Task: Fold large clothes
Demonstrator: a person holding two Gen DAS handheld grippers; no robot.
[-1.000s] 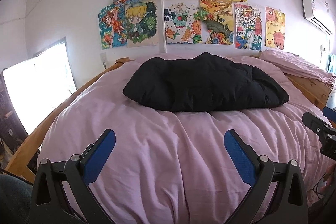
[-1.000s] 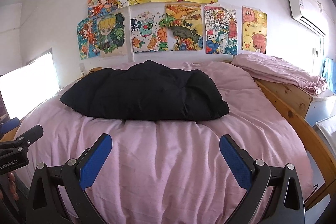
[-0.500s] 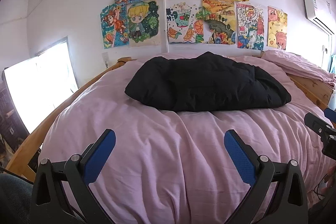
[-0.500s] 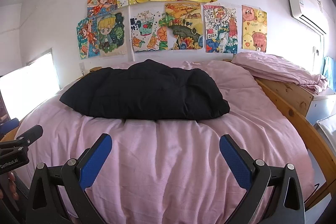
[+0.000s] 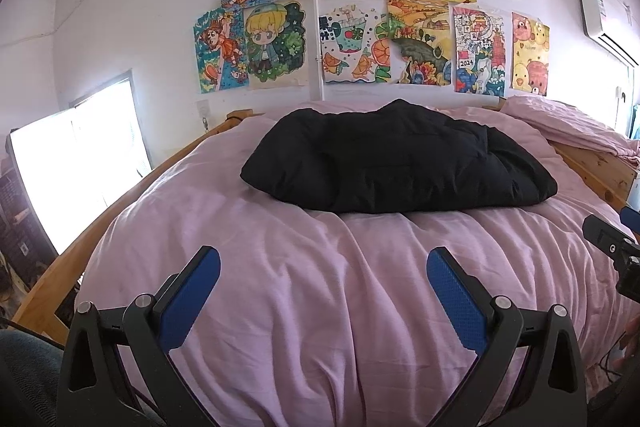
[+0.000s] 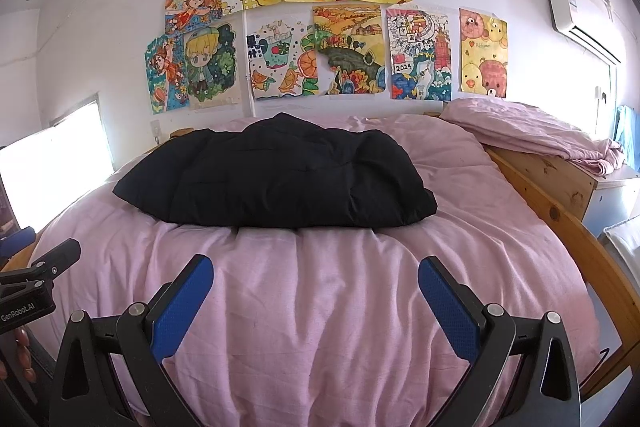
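Covering wood-framed bed (image 5: 132,183): wrinkled pink duvet (image 5: 320,287).

Black padded garment (image 6: 276,179) bundled on pink bed cover (image 6: 320,307); right tool (image 6: 316,283) spread wide, empty

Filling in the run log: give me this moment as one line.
left gripper: open, empty | right gripper: open, empty | black garment: bundled on pink bedcover, untouched | both grippers over near bed edge

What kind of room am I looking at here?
Most likely a bedroom, perhaps a child's. A wooden-framed bed with a pink cover fills the view, a black padded garment lies on it, and bright hand-coloured drawings cover the wall behind.
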